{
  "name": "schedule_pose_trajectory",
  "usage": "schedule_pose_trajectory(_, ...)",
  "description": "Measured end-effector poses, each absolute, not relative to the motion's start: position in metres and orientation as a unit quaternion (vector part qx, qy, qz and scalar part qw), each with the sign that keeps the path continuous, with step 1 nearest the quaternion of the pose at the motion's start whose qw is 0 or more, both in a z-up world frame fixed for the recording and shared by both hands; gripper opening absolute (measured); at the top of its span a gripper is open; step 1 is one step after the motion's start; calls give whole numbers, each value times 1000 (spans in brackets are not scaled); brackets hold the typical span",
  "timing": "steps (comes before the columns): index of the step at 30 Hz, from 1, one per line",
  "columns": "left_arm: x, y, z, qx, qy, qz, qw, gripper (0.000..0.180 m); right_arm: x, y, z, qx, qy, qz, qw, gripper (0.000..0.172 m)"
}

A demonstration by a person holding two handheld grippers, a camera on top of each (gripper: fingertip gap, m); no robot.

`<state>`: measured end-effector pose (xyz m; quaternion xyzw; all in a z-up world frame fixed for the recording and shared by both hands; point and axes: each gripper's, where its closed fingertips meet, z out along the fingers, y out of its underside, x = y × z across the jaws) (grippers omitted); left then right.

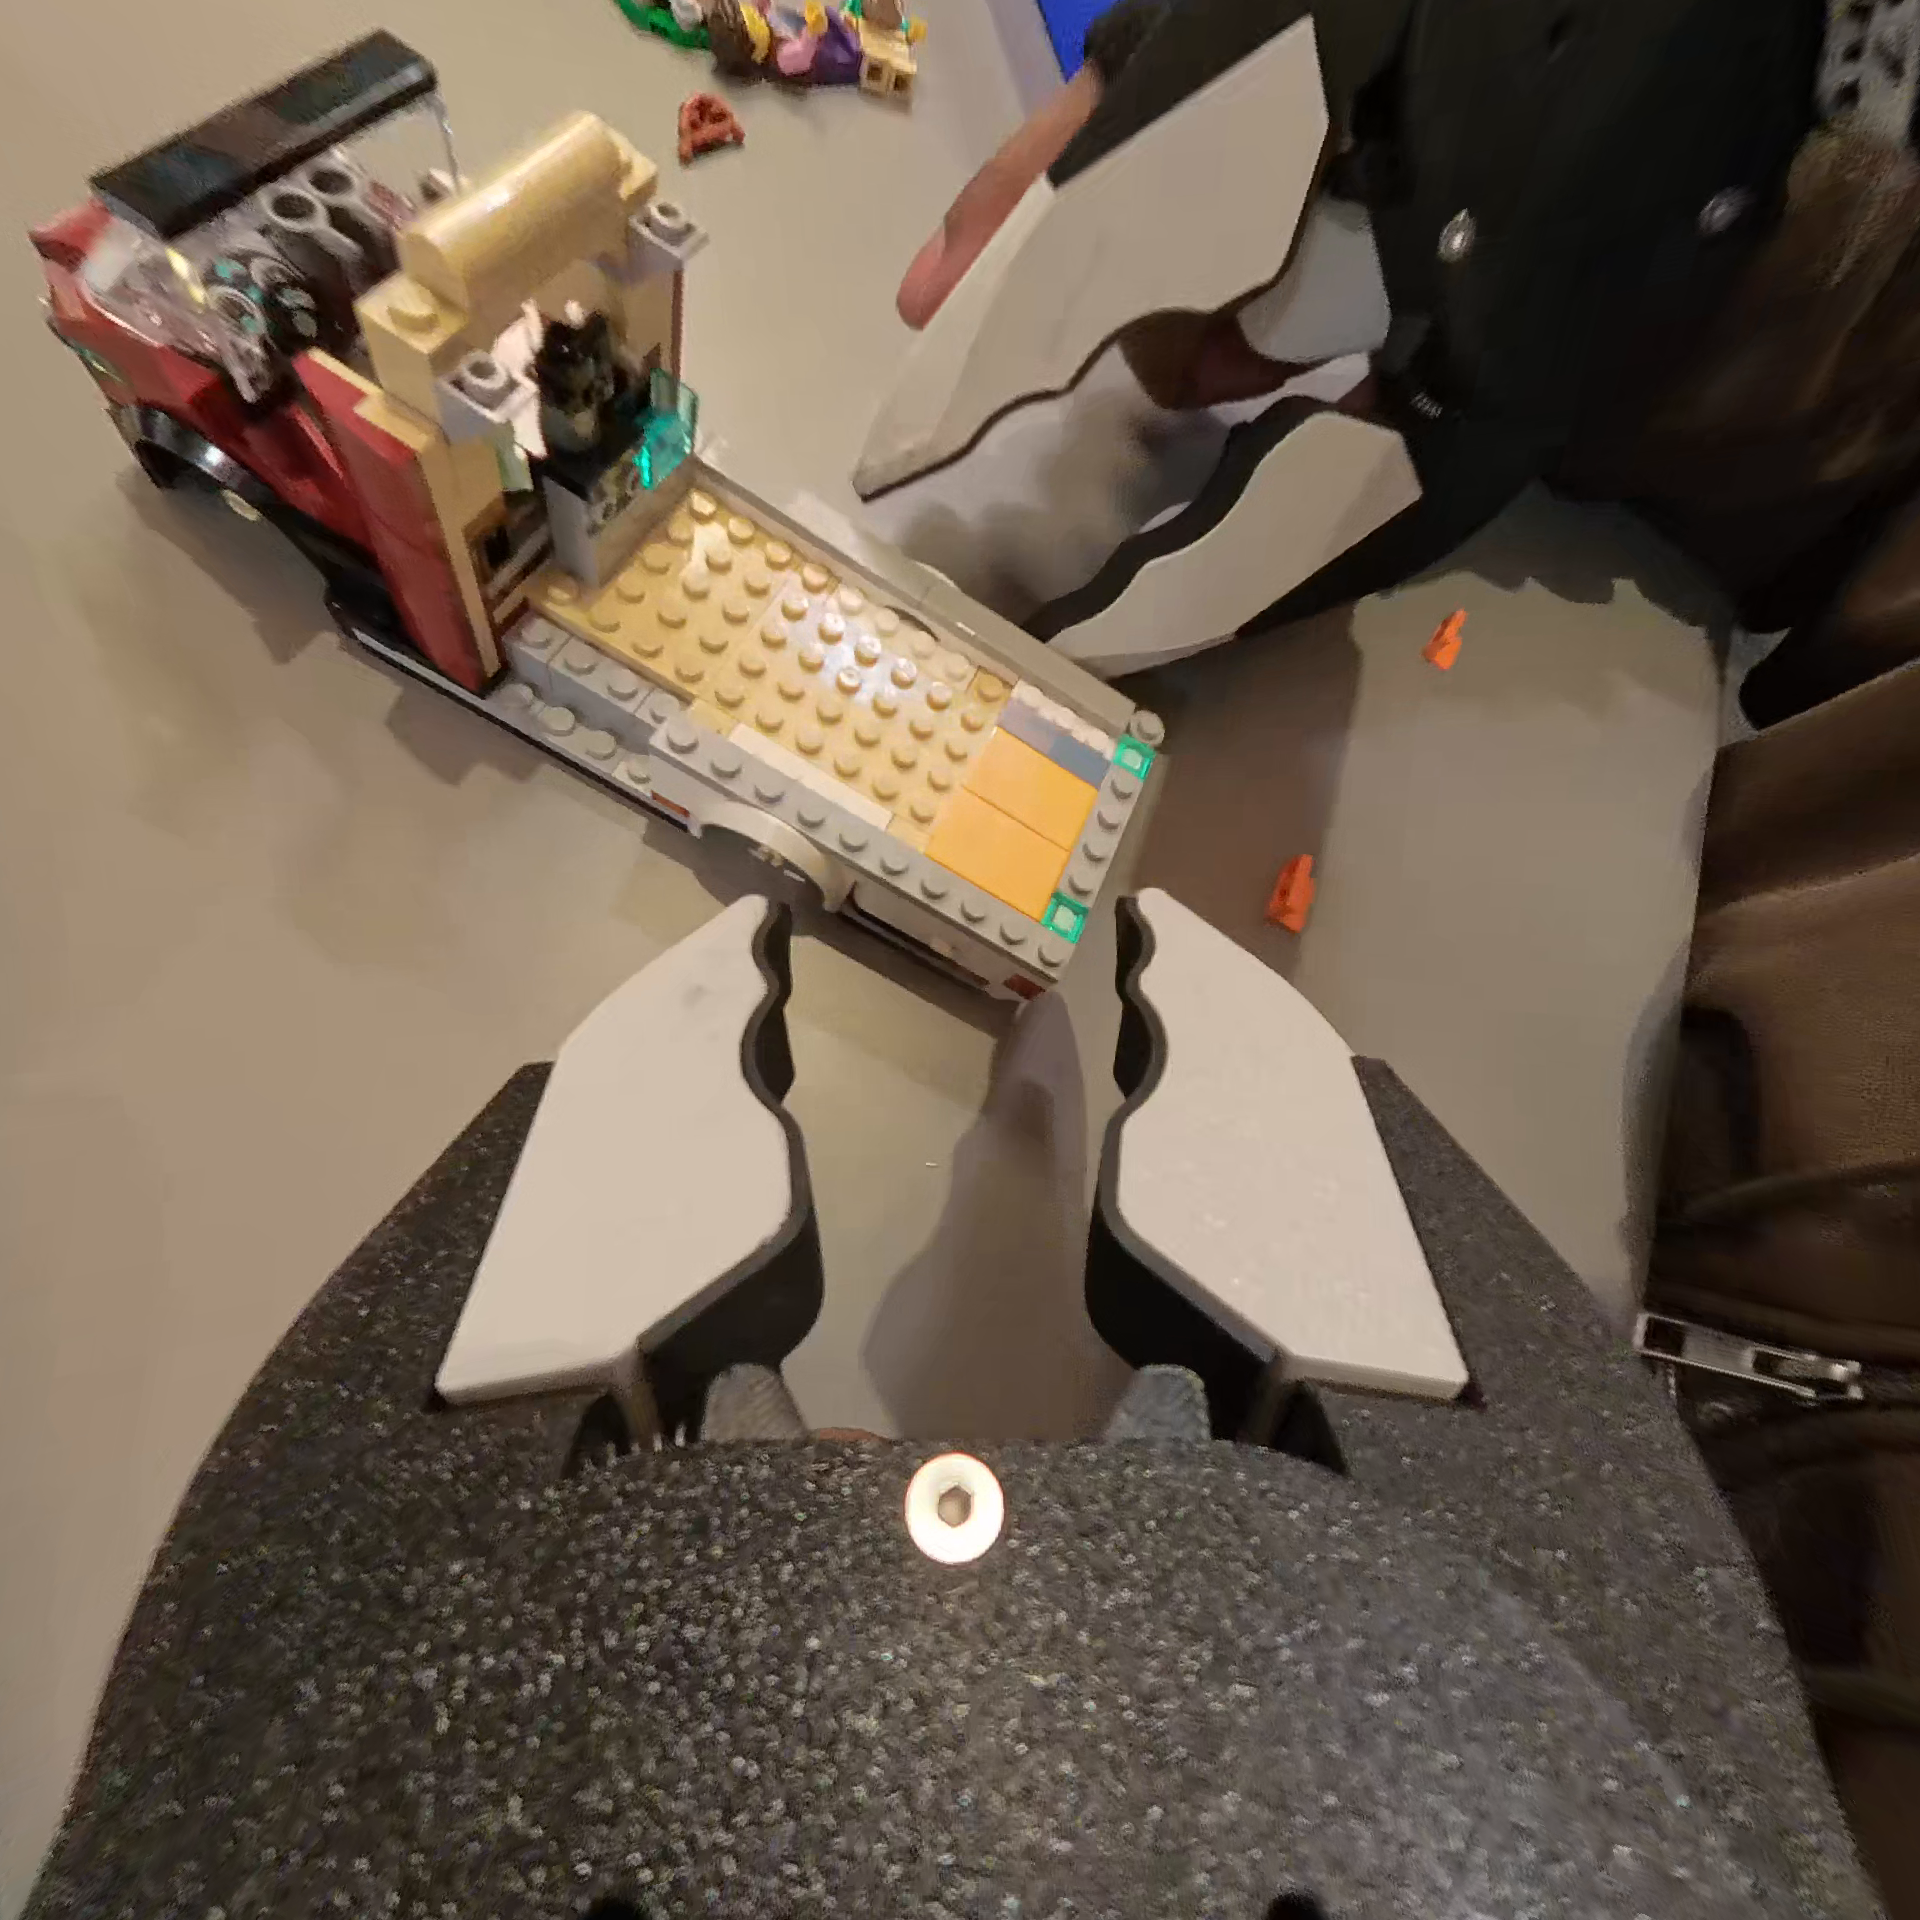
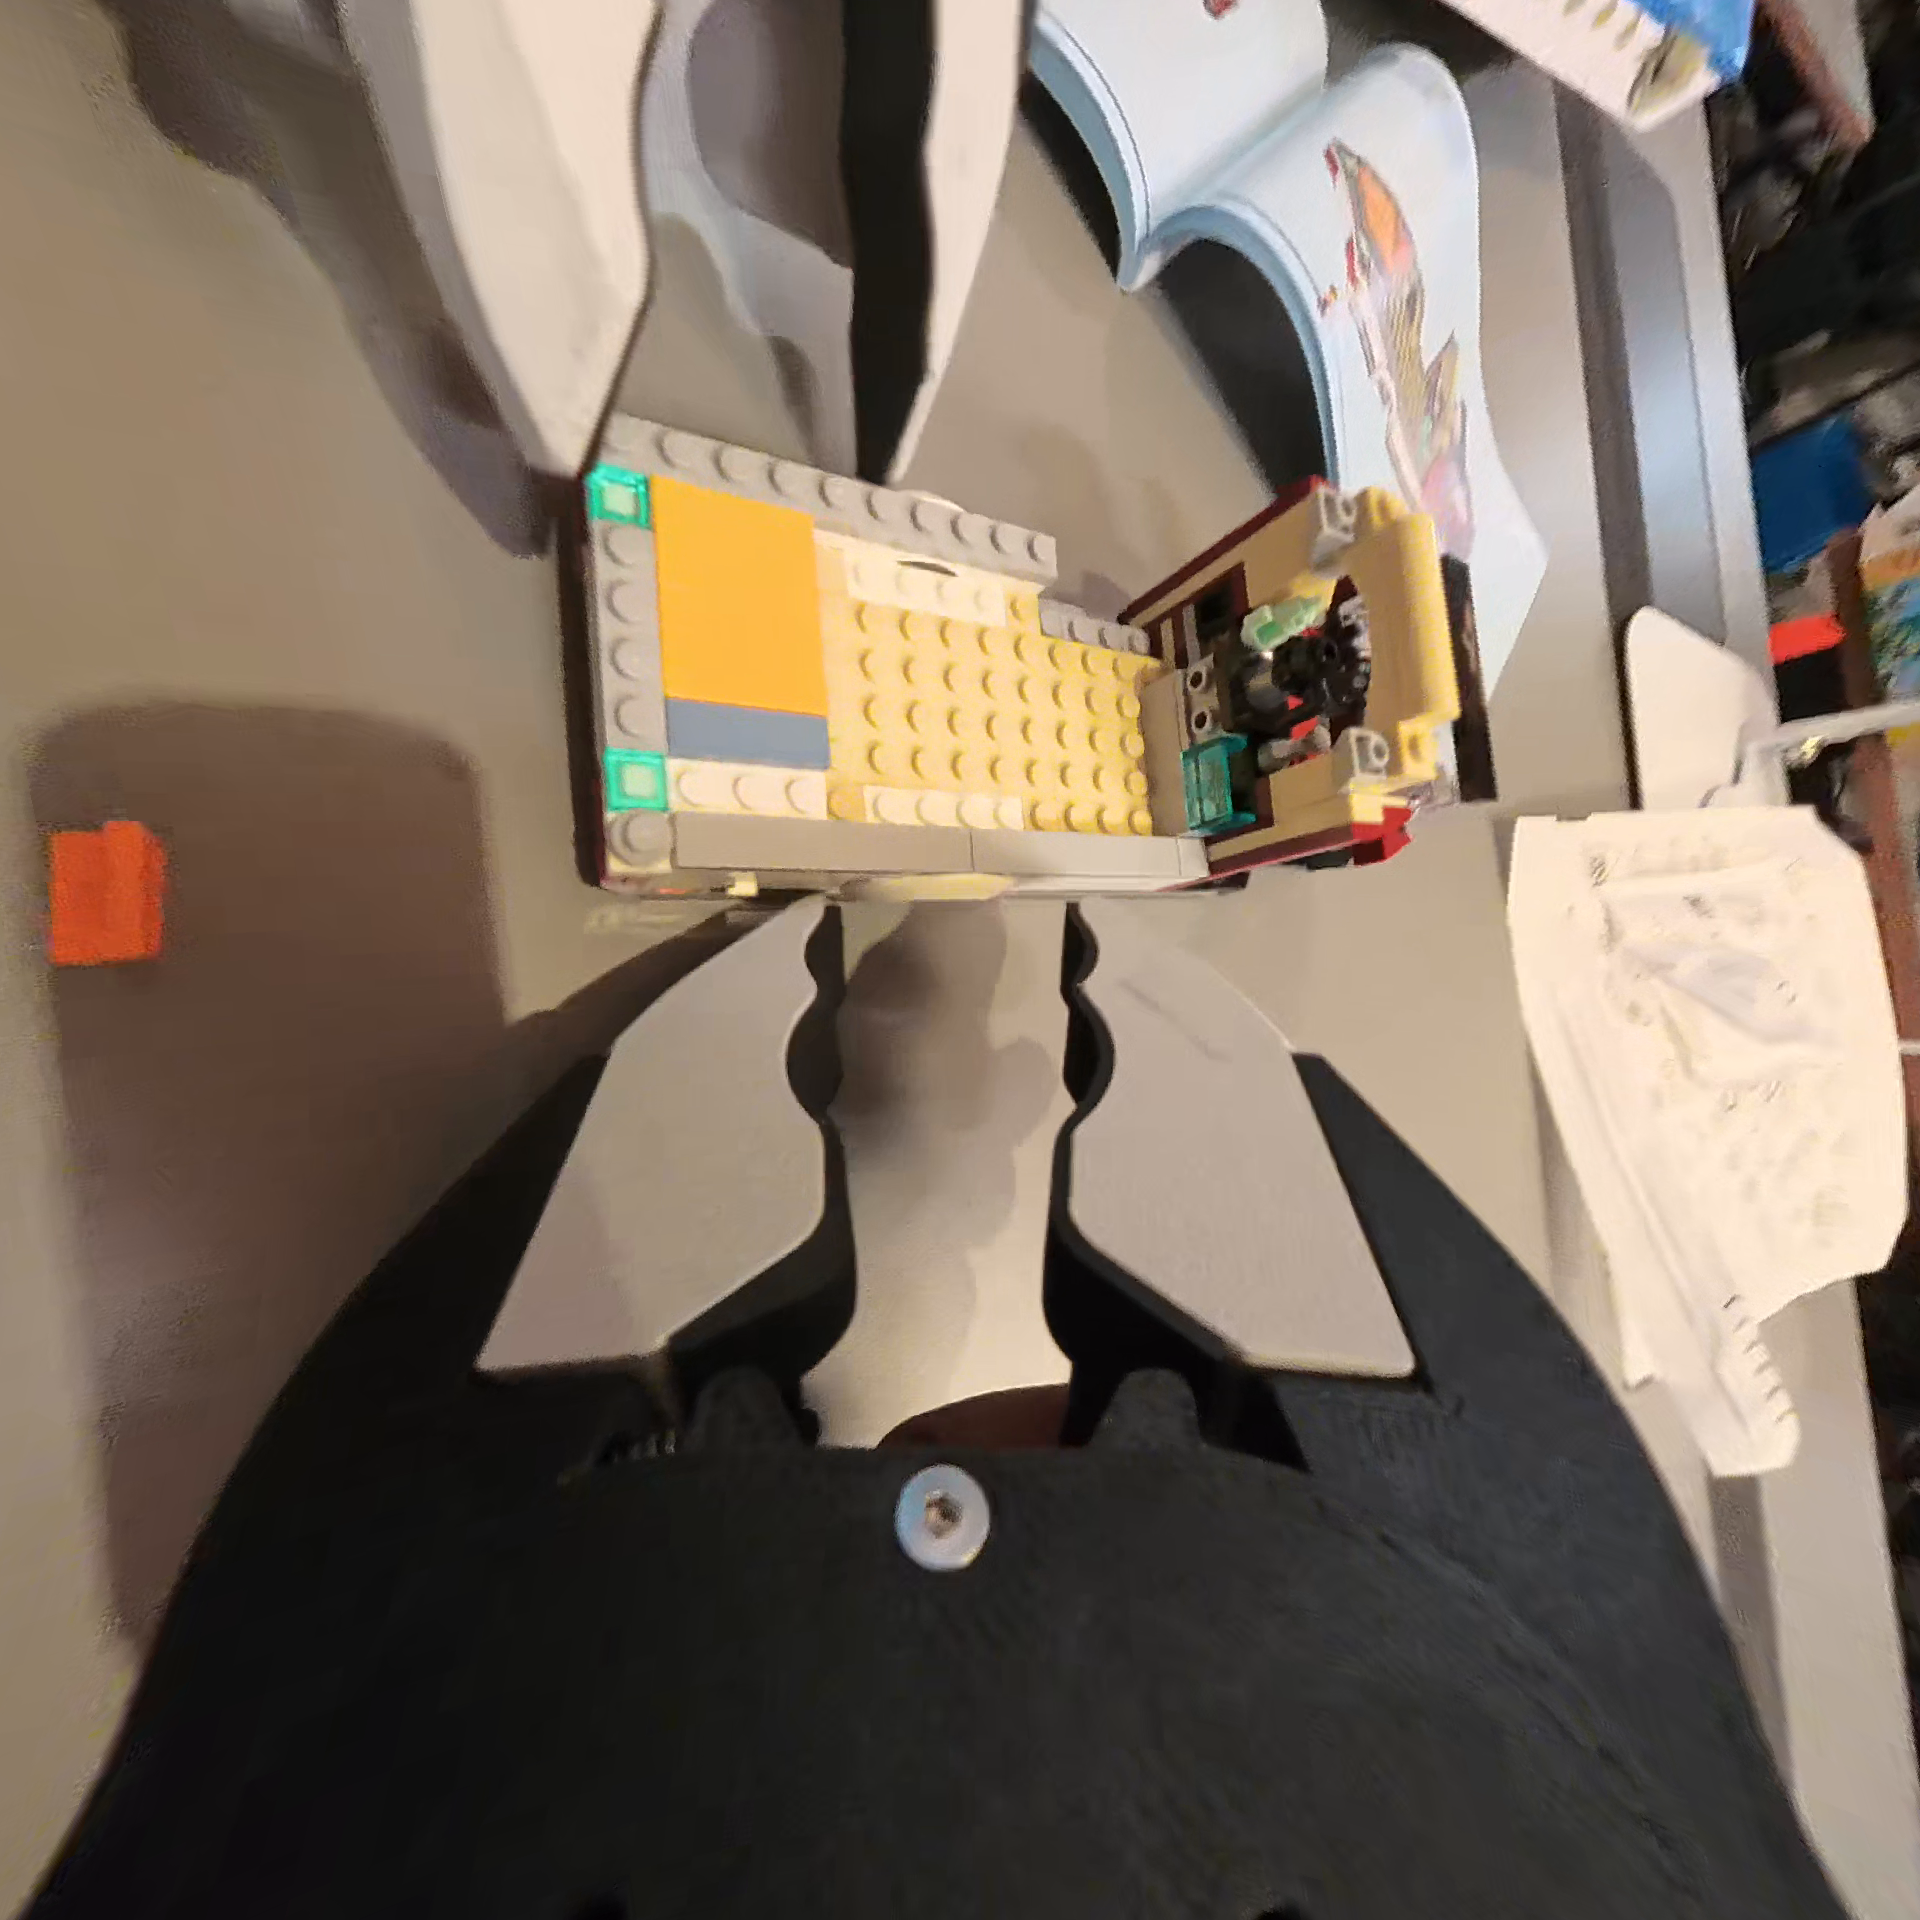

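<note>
Resting on a grey table [image 1: 208, 935], both tongs gape beside the brick truck [image 1: 831, 707].

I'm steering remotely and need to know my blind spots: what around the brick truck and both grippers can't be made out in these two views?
- Truck cab front: blurred and far in the left wrist view, hidden behind its tan frame in the right wrist view.
- Right gripper fingertips meet the truck's near side; contact unclear, wall edge-on.
- Open booklet: blurred, cut by the top edge.
- Far brick pile: cut off, too small.

Toy heap [image 1: 774, 42] cropped, booklet [image 2: 1382, 343] blurred
</note>
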<state>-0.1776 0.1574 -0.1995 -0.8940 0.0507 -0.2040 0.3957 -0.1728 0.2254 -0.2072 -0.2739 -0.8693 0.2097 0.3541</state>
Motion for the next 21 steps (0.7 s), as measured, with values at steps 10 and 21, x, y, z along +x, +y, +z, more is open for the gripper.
schedule_pose_trajectory(10,-176,155,-211,-912,83,-133,378,68,-173,209,-203,-257,-869,97,411,41)
schedule_pose_trajectory(21,-178,152,-214,-917,77,-110,377,82,-174,182,-205,-247,-870,123,410,36)
